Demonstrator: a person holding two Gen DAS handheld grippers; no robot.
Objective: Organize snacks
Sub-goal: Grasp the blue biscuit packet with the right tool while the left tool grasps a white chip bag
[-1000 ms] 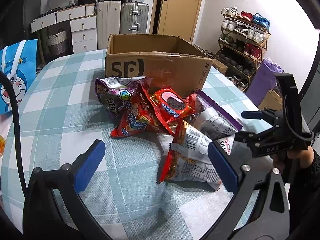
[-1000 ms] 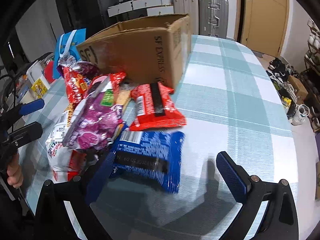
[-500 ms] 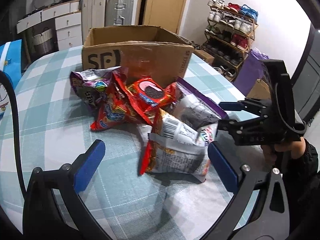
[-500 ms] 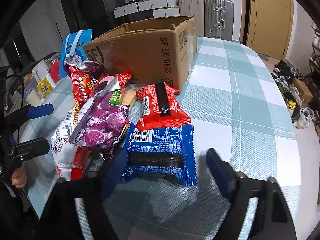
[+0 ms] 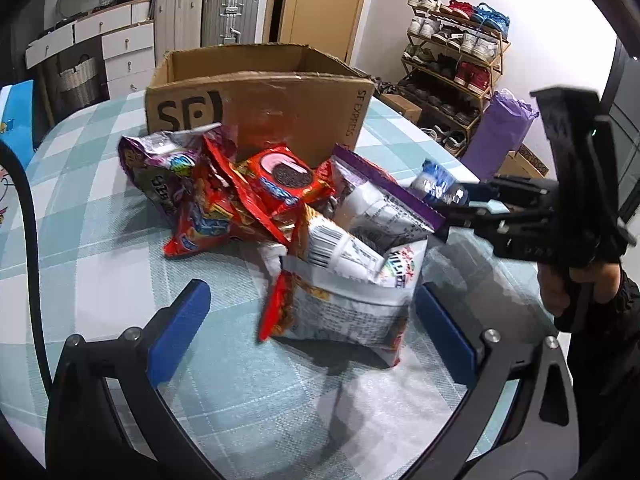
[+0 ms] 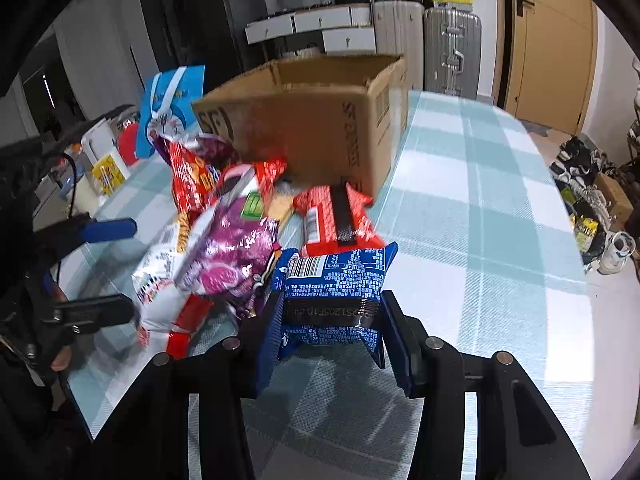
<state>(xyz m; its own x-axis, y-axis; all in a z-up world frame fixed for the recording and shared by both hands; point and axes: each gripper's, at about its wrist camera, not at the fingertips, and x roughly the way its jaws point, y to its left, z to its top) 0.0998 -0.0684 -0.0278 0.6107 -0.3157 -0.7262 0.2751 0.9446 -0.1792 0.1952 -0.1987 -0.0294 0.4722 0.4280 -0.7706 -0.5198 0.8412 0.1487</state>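
Observation:
A heap of snack bags lies on the checked table in front of an open cardboard box (image 5: 260, 96), also in the right wrist view (image 6: 320, 120). My right gripper (image 6: 332, 320) is shut on a blue snack pack (image 6: 336, 292) and holds it lifted off the table; the left wrist view shows the pack (image 5: 440, 186) in that gripper (image 5: 460, 200). My left gripper (image 5: 312, 332) is open, with a white and red snack bag (image 5: 344, 292) between its fingers. A red cookie pack (image 5: 284, 184), a purple bag (image 6: 232, 252) and a red pack (image 6: 336, 220) lie in the heap.
A blue cartoon bag (image 6: 172, 108) stands at the table's left side. Suitcases (image 5: 208, 16) and drawers stand behind the box. A shoe rack (image 5: 452, 60) and a purple bag (image 5: 500, 132) stand to the right of the table.
My right gripper closed on the blue snack pack and raised it off the table. My left gripper moved in around the white and red bag, still open.

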